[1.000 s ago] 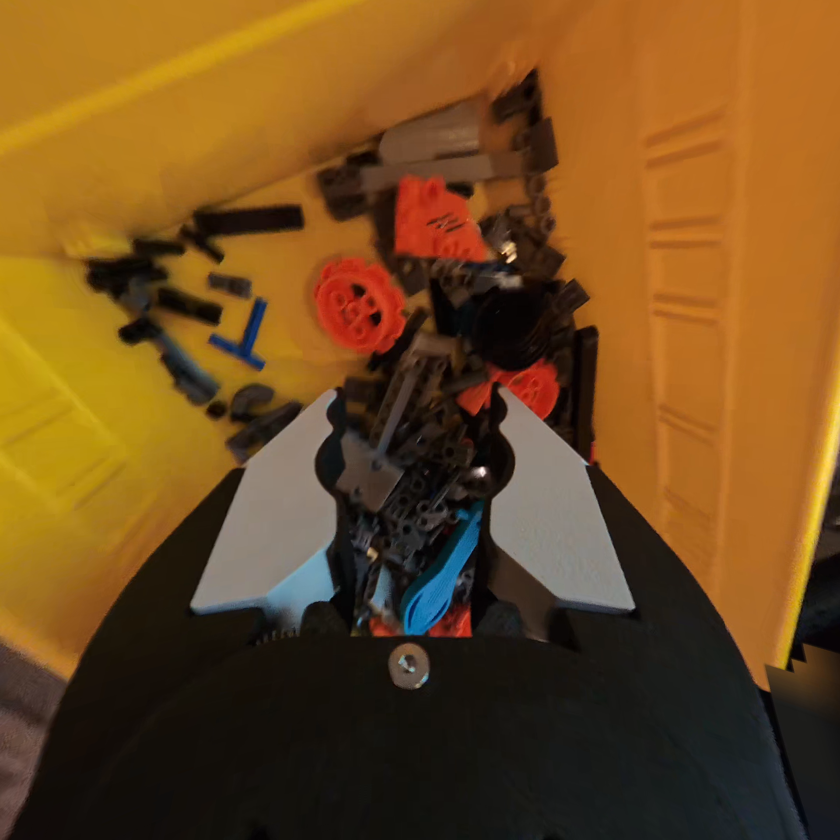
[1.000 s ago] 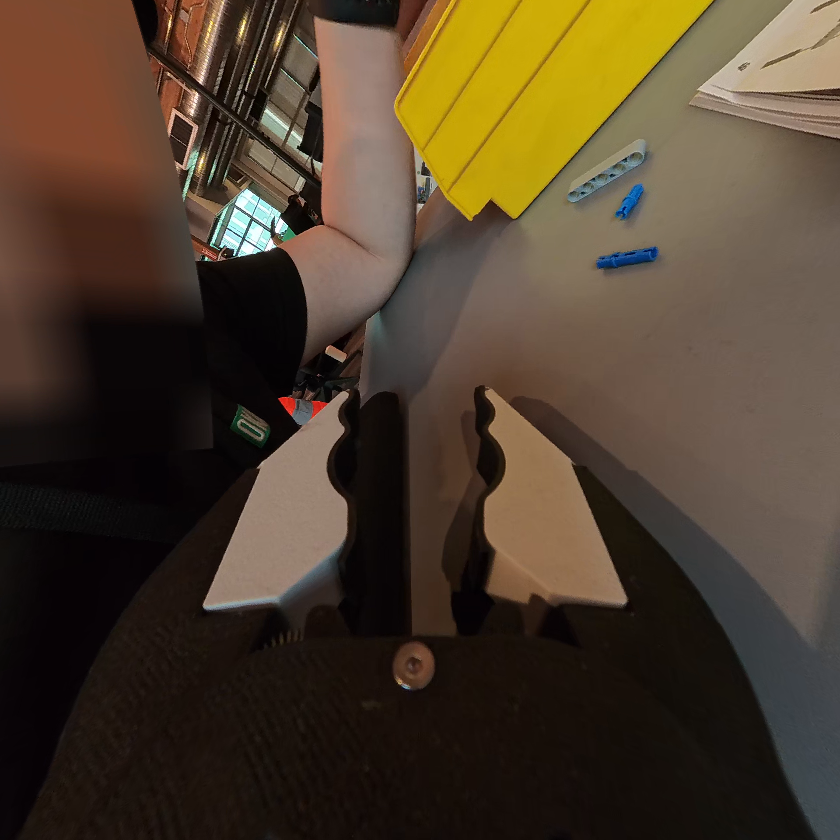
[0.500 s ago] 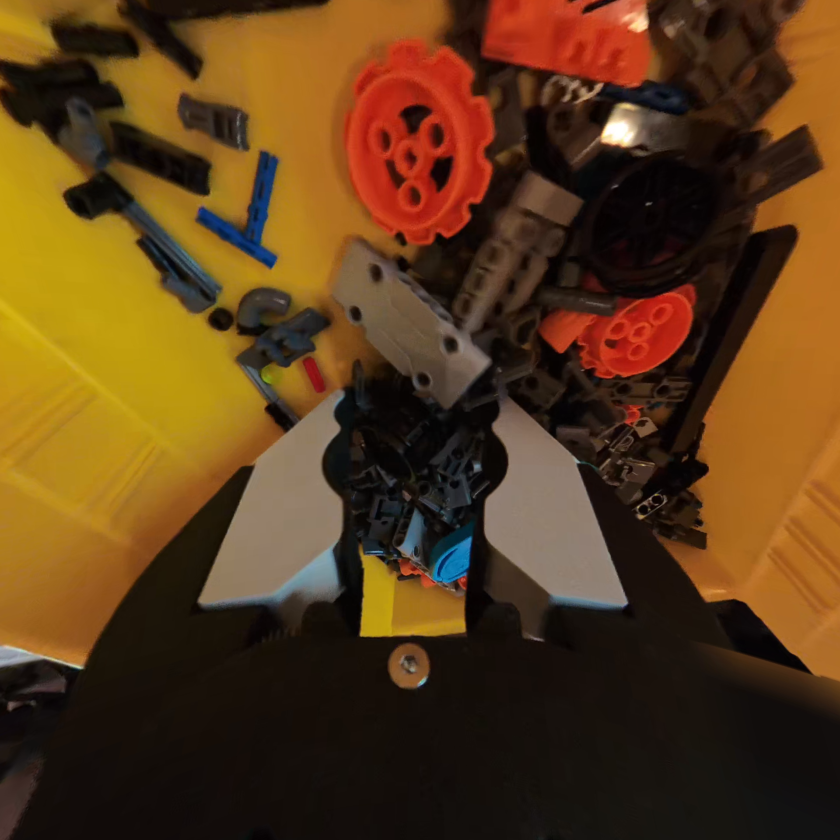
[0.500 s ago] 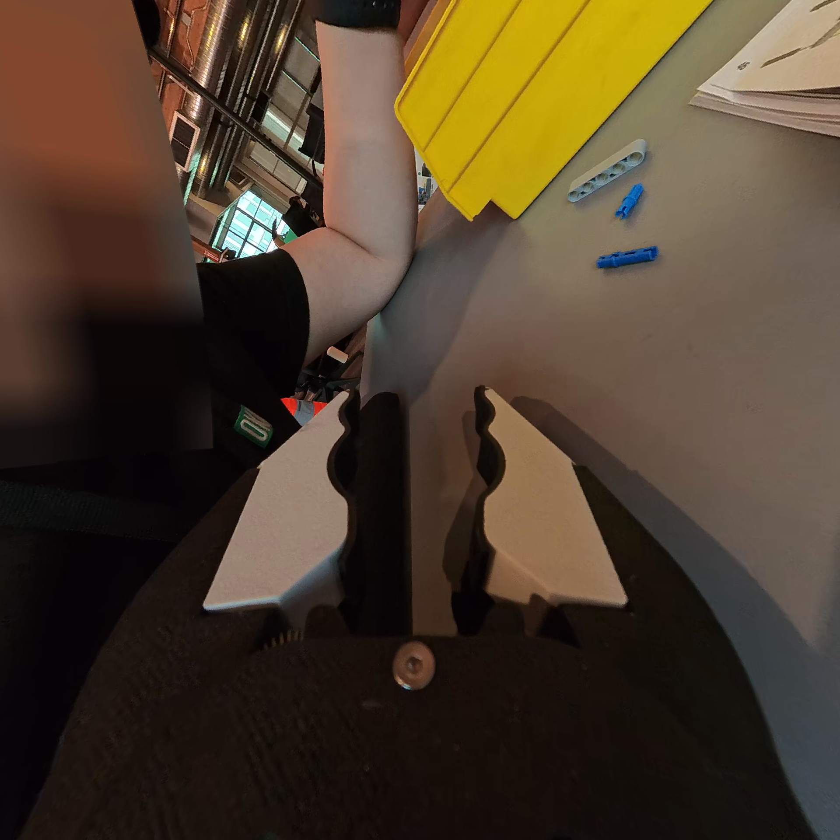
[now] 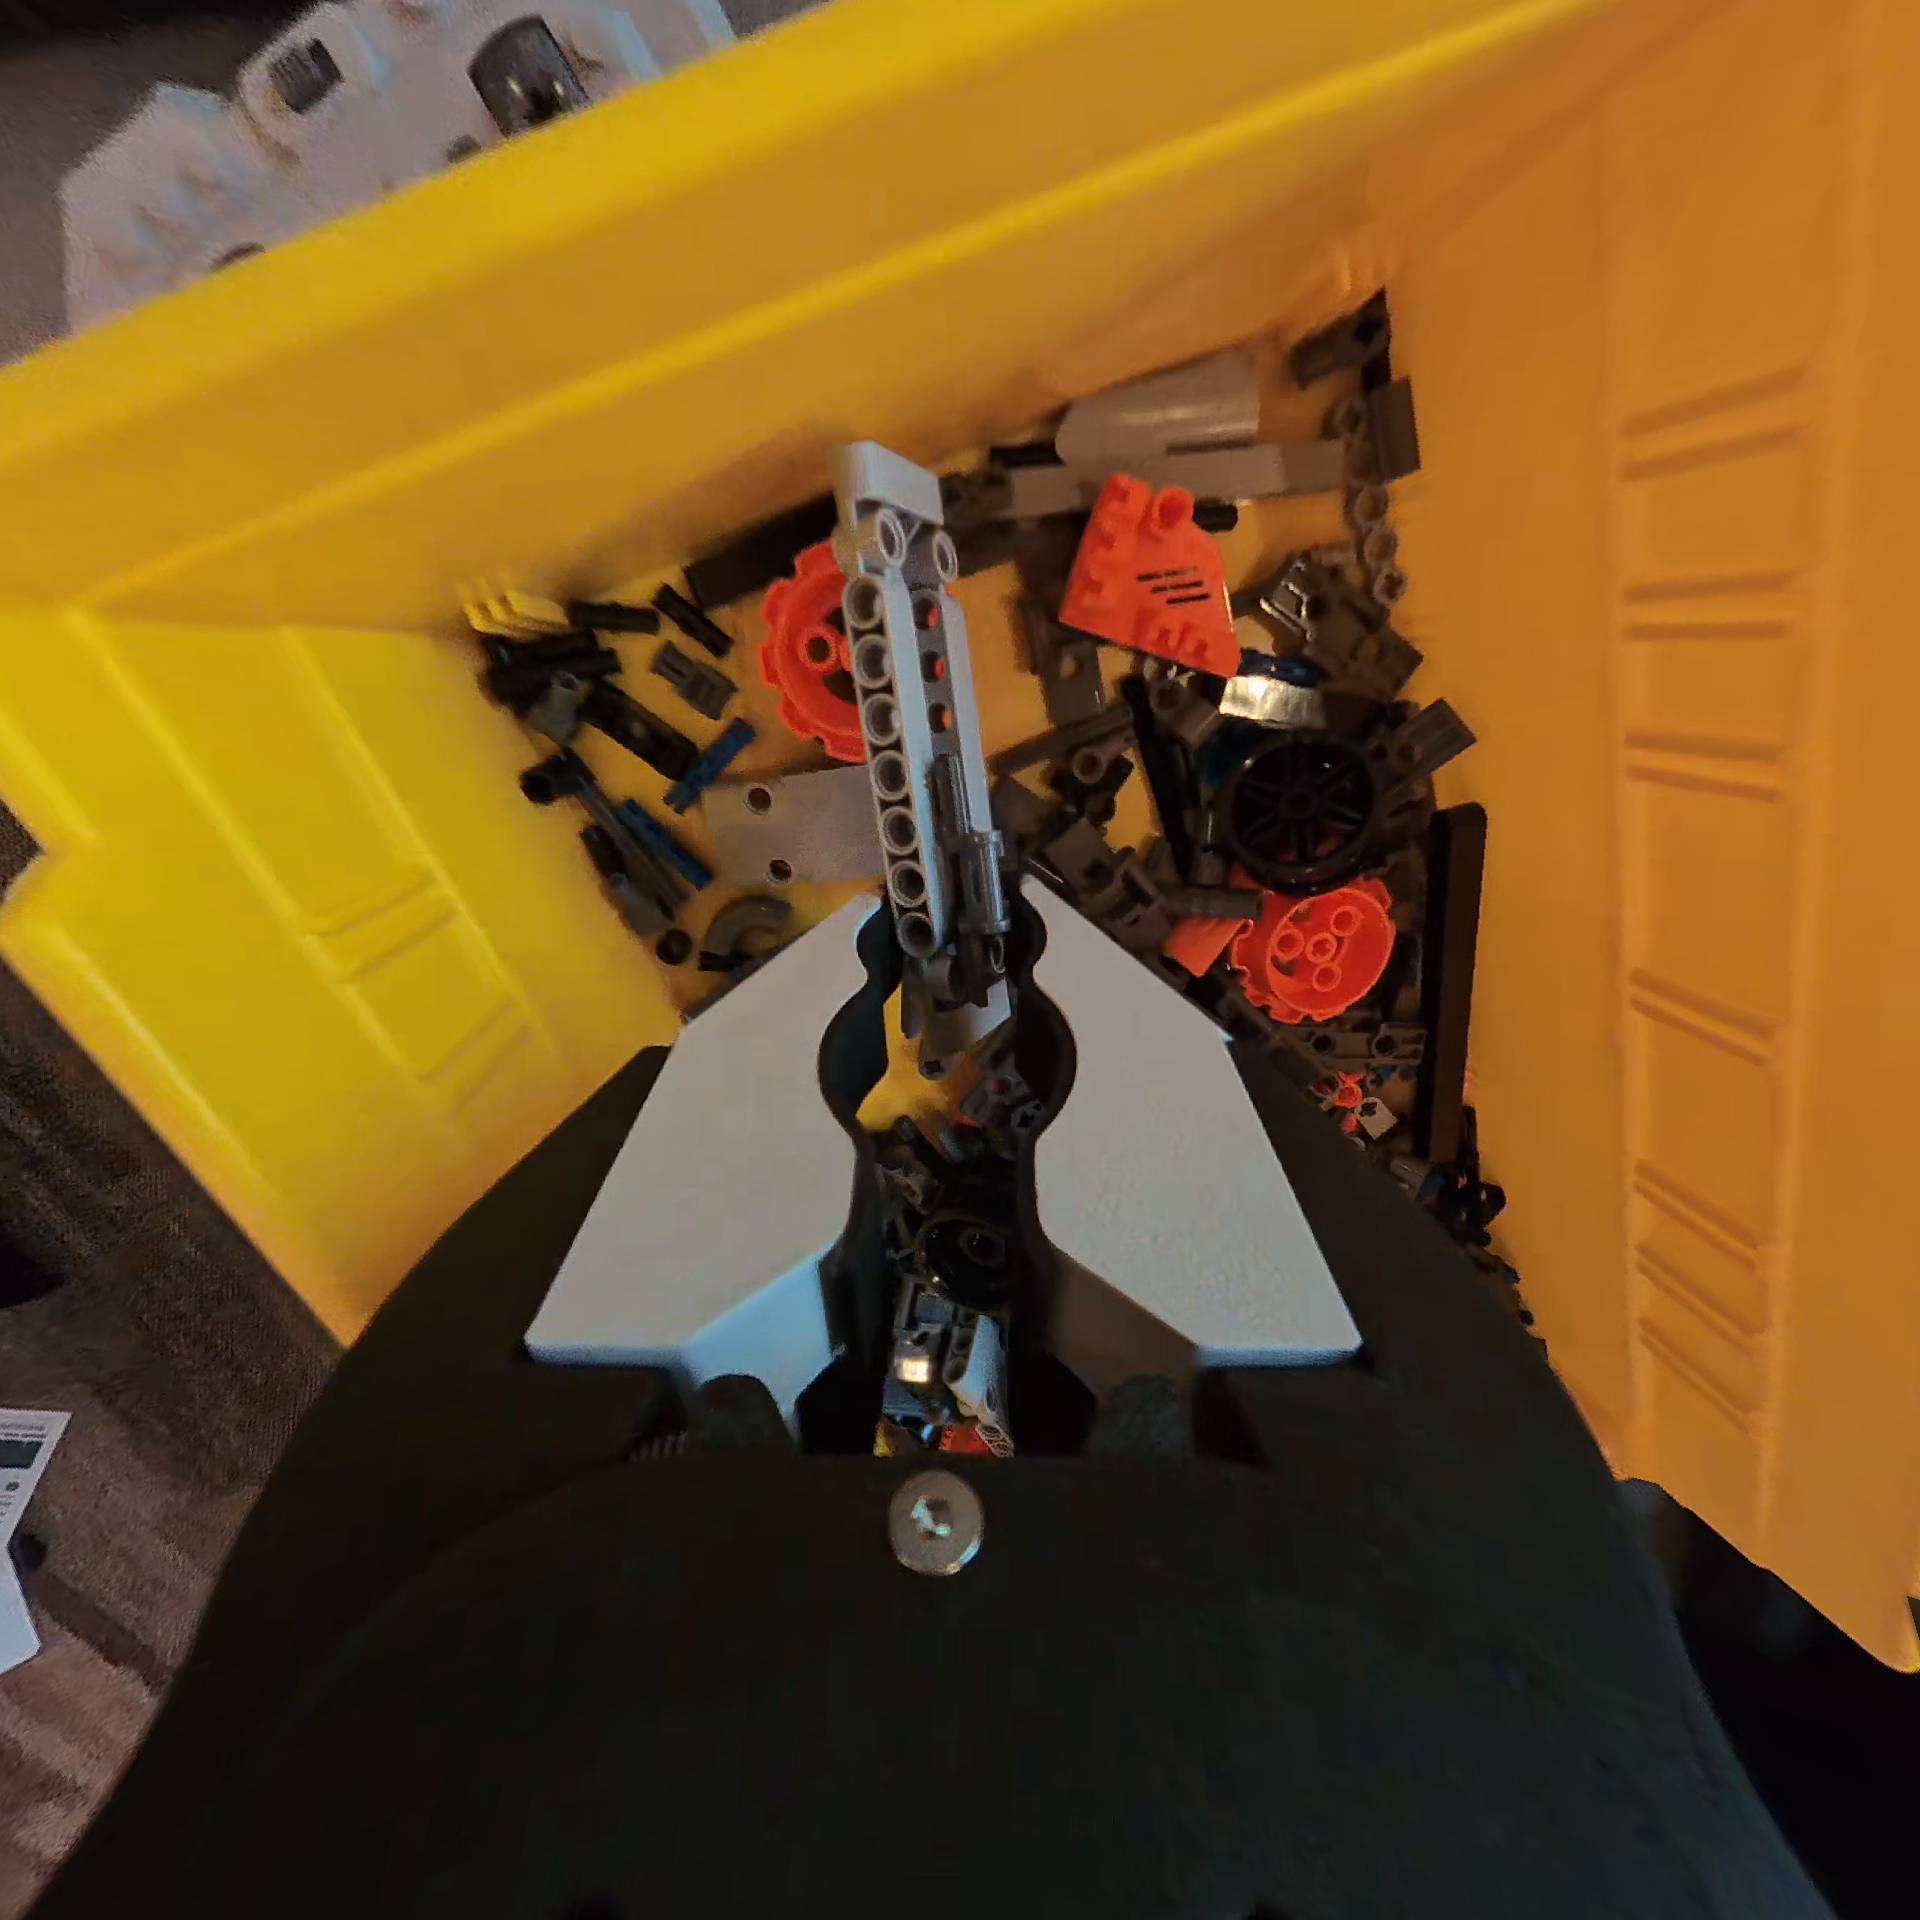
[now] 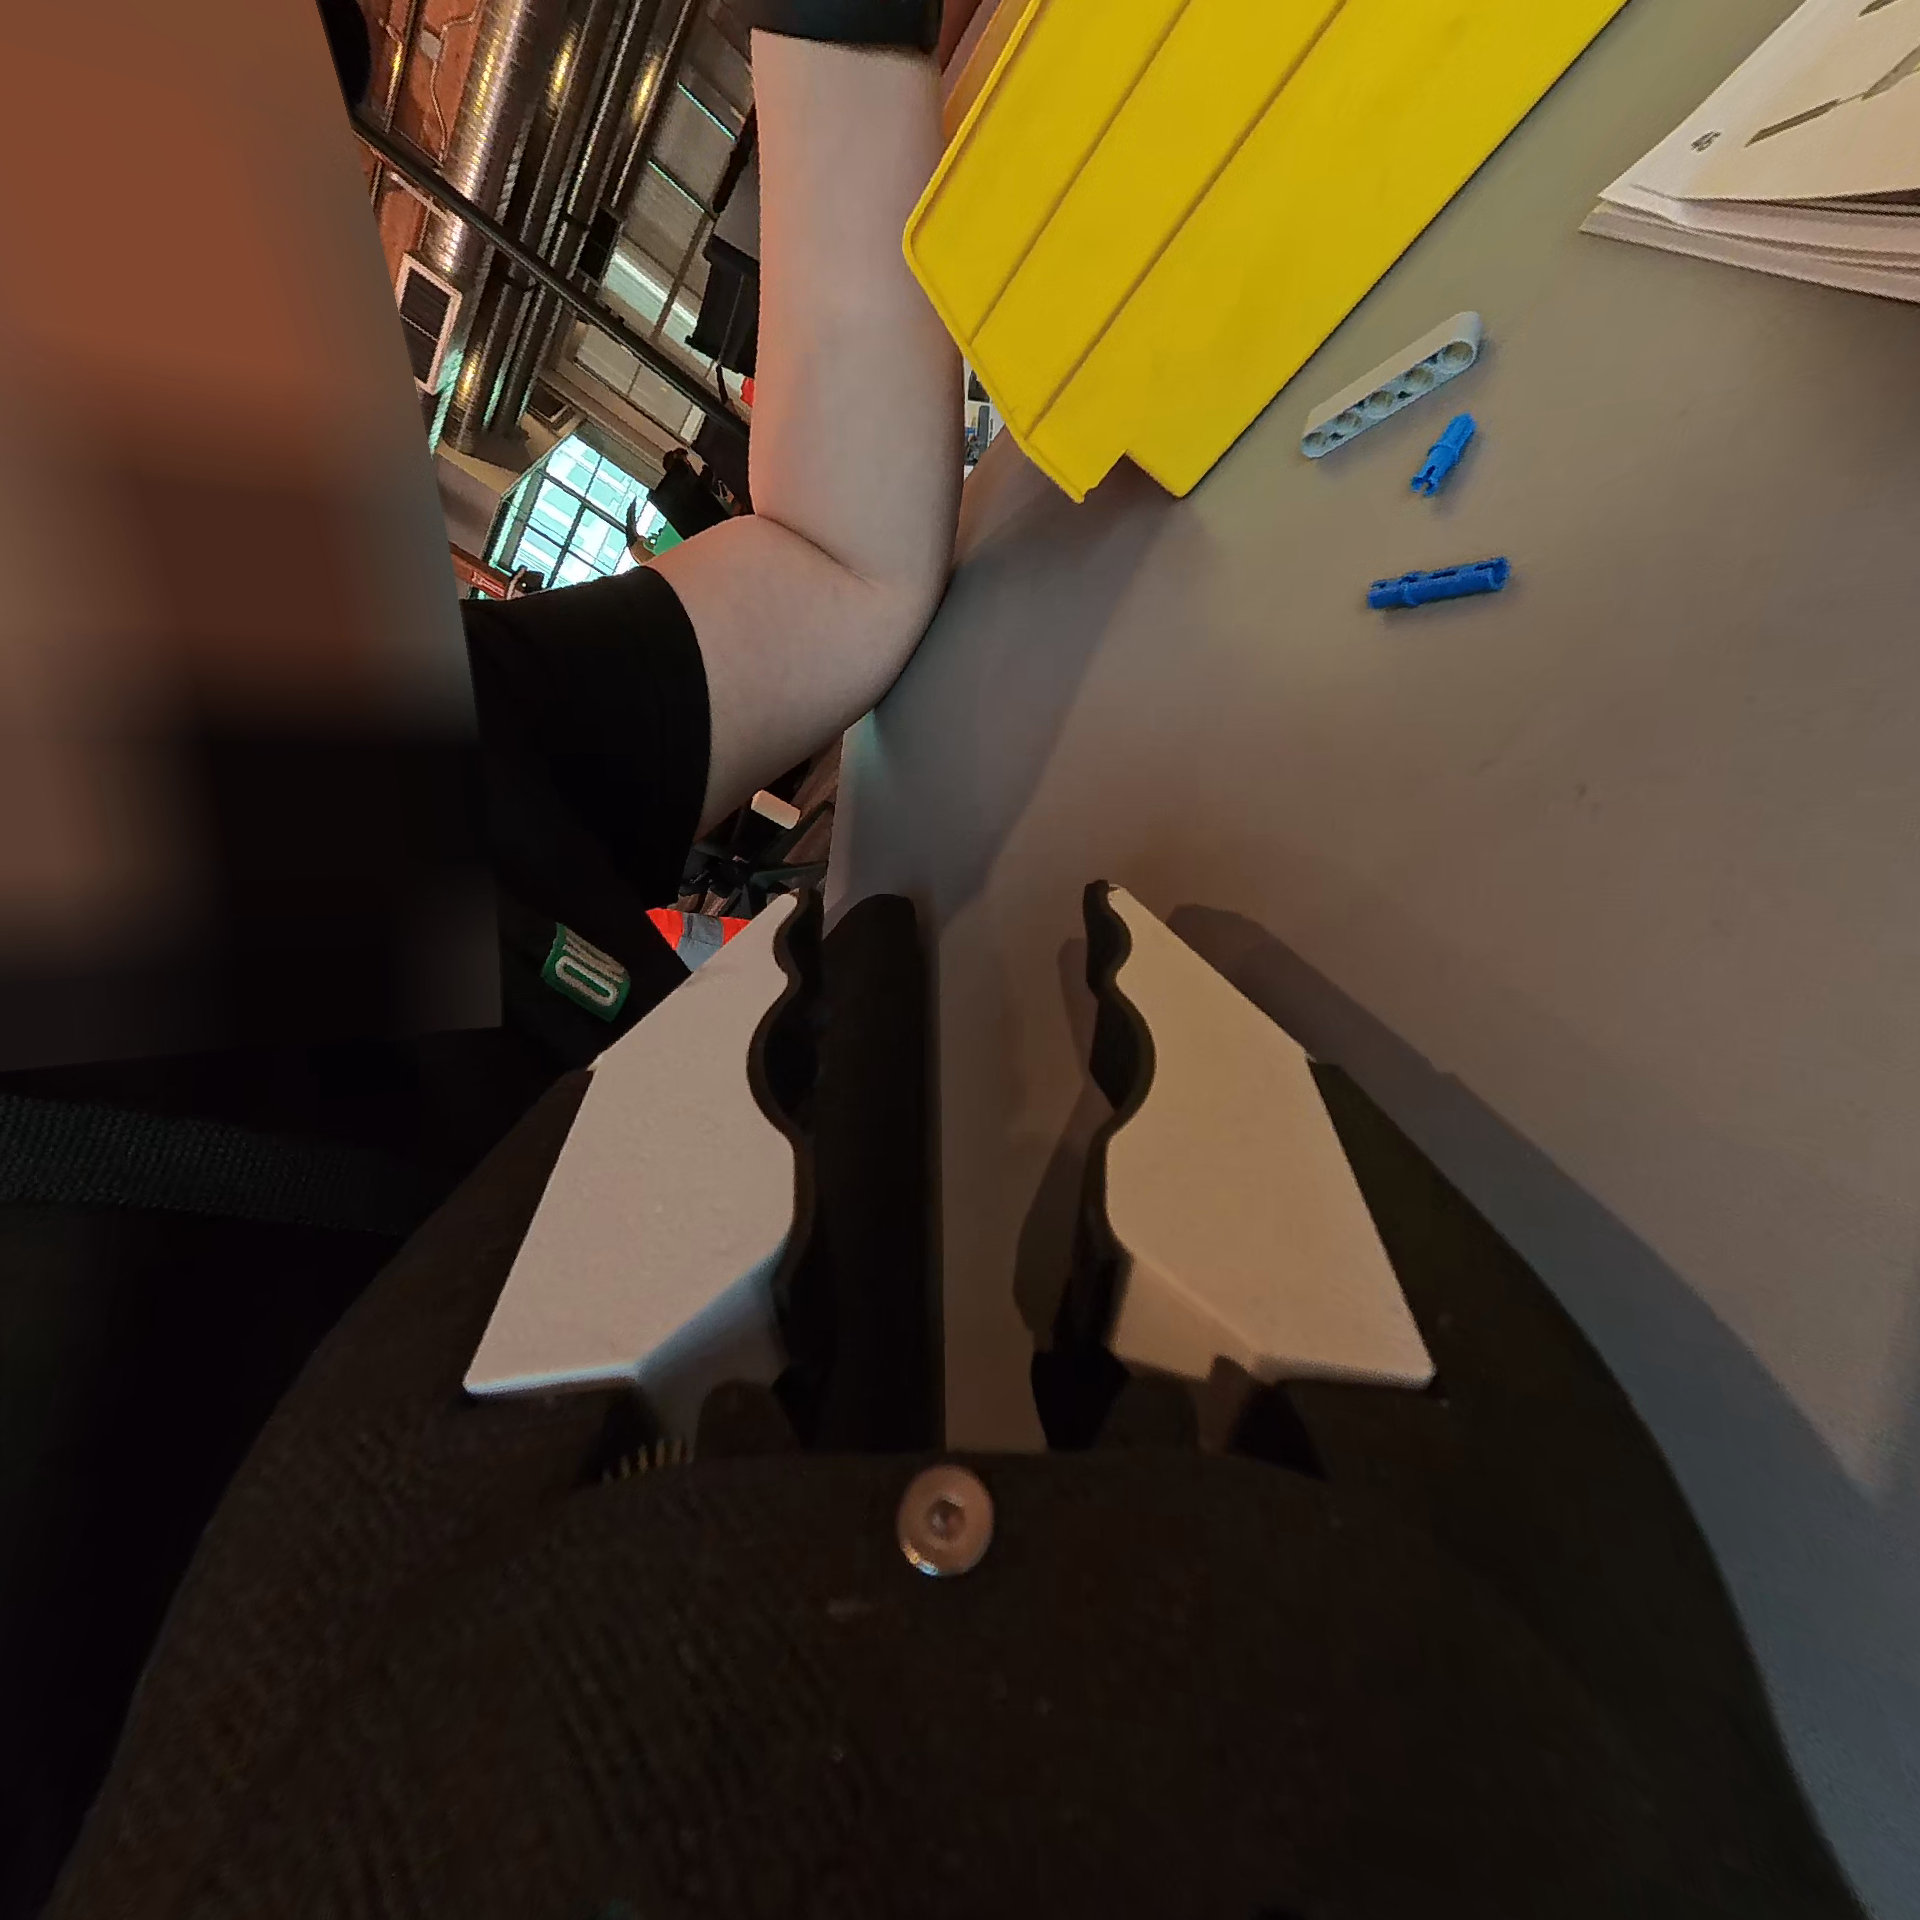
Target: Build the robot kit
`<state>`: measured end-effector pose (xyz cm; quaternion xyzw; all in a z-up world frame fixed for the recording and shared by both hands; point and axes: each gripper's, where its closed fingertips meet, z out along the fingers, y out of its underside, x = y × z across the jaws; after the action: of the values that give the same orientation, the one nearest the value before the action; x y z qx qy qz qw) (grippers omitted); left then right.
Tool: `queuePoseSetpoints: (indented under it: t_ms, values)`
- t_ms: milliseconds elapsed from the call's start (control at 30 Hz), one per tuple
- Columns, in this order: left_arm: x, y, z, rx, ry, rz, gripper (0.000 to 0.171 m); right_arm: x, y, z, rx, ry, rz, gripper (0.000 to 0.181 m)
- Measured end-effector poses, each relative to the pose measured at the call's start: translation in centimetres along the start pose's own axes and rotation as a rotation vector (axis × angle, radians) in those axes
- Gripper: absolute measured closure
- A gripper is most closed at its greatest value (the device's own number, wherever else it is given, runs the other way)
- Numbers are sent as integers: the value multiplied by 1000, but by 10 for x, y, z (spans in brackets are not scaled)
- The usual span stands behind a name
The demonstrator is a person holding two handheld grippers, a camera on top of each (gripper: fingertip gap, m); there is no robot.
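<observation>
My left gripper [image 5: 951, 914] is shut on a long light grey beam assembly with holes [image 5: 909, 717]. It holds the assembly above the loose parts inside a yellow bin [image 5: 623, 343], its far end pointing at the bin's back wall. Below lie orange gear wheels [image 5: 1314, 951], an orange wedge plate [image 5: 1153, 587], a black wheel [image 5: 1299, 805] and several dark pins and connectors. My right gripper [image 6: 945, 904] is open and empty, lying low over a grey table [image 6: 1455, 883] near its edge.
In the right wrist view a yellow bin [image 6: 1195, 208] stands at the back. Beside it lie a short grey beam [image 6: 1392, 384] and two blue pins [image 6: 1439, 582]. A paper booklet [image 6: 1787, 156] lies at the top right. A person's arm [image 6: 842, 468] rests on the table edge. To the black wheel [image 5: 1299, 805]: left tips about 7 cm, right tips about 30 cm.
My left gripper has closed on the grey beam assembly and lifted it out of the pile, pulling back from the bin floor. The right gripper has not moved.
</observation>
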<state>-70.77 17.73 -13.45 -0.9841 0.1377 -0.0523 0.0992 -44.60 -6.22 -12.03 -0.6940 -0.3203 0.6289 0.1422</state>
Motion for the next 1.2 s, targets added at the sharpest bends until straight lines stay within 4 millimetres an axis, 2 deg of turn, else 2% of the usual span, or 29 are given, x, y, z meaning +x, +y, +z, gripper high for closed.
queuePoseSetpoints:
  t_ms: [100, 233, 267, 300, 333, 467, 533, 633, 733, 867, 967, 1033, 1067, 1167, 1200]
  values:
    - [-13, -5, -5, 36, -57, -19, 151, 0, 0, 0, 0, 0, 0, 131]
    - [-50, -2, -14, 29, -281, -27, 144, 0, 0, 0, 1, -1, 2, 131]
    - [-55, -1, -17, 22, -321, -25, 150, 0, 0, 0, 1, -2, 2, 131]
    - [-54, 0, -18, 25, -326, -19, 152, 0, 0, 0, 1, -2, 2, 131]
    - [-48, 0, -18, 25, -304, -10, 147, 0, 0, 0, 1, -2, 2, 131]
    - [-2, 13, -10, -33, -57, 5, 125, 0, 0, 0, 0, -2, 2, 131]
    - [10, 21, -1, -90, -4, 19, 115, 0, 0, 0, 0, -1, 3, 131]
    - [0, 29, 16, -182, -74, 48, 116, 0, 0, 0, 0, -1, 2, 131]
    - [-3, 34, 24, -226, -72, 71, 150, 0, 0, 0, 3, -4, 4, 131]
    - [-13, 16, 9, -101, -84, 25, 154, -1, -1, 0, 6, -9, 8, 131]
    - [-39, -6, -7, 34, -229, 2, 165, -1, -1, 0, 4, -8, 9, 131]
    - [-52, -11, -13, 67, -303, -1, 164, -1, -1, 0, 5, -8, 10, 131]
    - [-54, -9, -13, 52, -318, -4, 156, -1, -1, 0, 4, -8, 10, 131]
    - [-40, 11, -4, -56, -239, -25, 125, 0, -1, 0, 3, -9, 12, 131]
    - [-35, 17, -3, -89, -222, -24, 121, 0, -1, 0, 4, -9, 12, 131]
